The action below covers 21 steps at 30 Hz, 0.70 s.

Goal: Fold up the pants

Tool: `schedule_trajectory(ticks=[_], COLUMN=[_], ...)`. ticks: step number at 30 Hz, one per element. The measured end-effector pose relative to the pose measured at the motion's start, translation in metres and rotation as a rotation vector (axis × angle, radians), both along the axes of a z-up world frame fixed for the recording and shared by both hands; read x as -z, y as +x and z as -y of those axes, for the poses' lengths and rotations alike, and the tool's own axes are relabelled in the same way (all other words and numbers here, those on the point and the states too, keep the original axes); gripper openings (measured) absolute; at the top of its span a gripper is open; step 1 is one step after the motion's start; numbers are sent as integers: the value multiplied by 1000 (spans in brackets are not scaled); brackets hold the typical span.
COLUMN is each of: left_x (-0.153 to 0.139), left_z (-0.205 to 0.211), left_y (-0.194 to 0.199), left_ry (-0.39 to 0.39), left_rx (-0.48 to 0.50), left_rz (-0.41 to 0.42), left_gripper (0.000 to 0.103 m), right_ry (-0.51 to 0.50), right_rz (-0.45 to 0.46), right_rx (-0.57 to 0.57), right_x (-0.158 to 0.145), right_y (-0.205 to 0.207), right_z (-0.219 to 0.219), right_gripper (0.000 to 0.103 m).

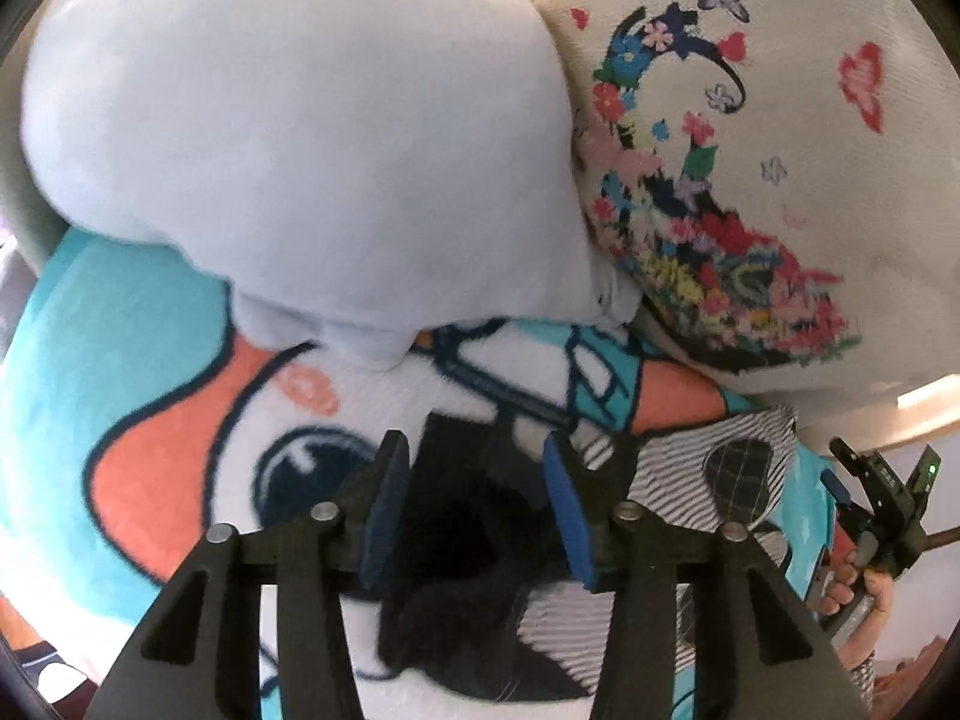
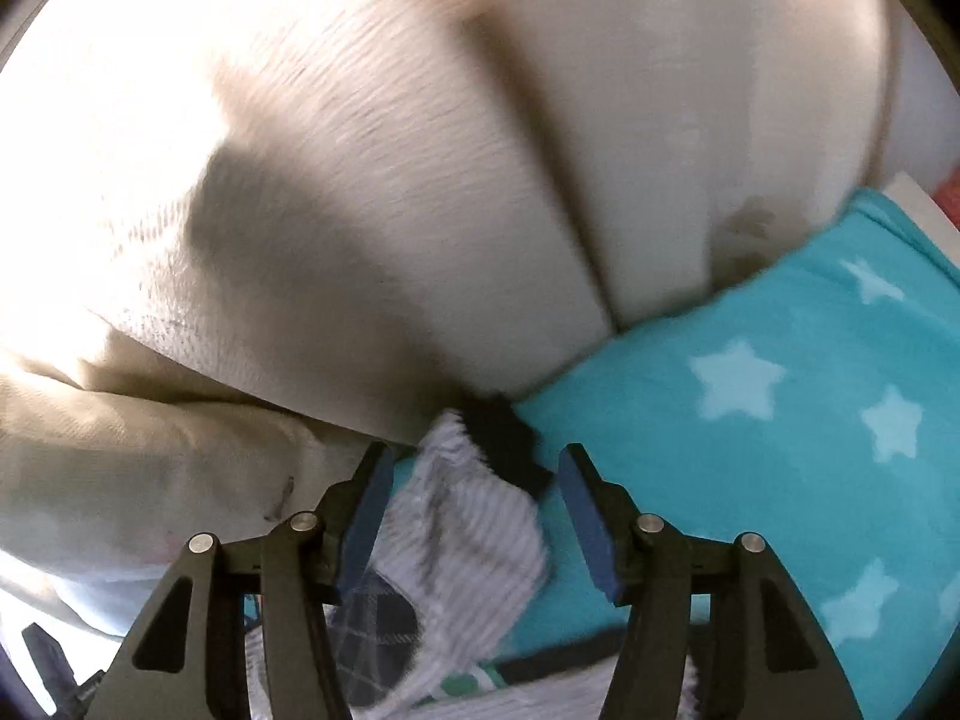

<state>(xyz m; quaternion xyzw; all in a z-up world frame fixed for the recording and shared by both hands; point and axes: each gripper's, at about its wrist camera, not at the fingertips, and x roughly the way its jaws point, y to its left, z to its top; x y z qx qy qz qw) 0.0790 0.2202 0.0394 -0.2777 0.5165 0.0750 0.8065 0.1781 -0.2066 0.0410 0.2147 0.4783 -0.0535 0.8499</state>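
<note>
The pants are black-and-white striped with dark plaid patches and a black band. They lie on a turquoise cartoon blanket. My left gripper is open, its blue pads either side of the black end of the pants. My right gripper is open over a striped corner of the pants with a black edge. The right gripper also shows at the right edge of the left wrist view, held by a hand.
A pale blue pillow and a cream floral cushion stand just behind the pants. In the right wrist view a cream cushion fills the back, with the starred turquoise blanket at right.
</note>
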Motion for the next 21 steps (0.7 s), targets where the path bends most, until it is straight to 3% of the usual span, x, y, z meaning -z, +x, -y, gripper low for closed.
schedule_trajectory(ticks=[6, 13, 18, 21], left_x=[26, 63, 74, 72], left_z=[-2, 24, 46, 58], left_y=[-39, -57, -46, -41], left_ry=[-30, -86, -41, -17], left_rx=[-5, 78, 139, 157], left_rz=[-64, -124, -141, -148], left_gripper=[46, 47, 72, 79], right_ry=[55, 72, 99, 92], right_rz=[-58, -135, -160, -149], right_rx=[51, 87, 79, 49], right_x=[6, 27, 43, 46], right_y=[-74, -161, -173, -165], right_z=[39, 86, 84, 73], right_gripper=[62, 62, 63, 63])
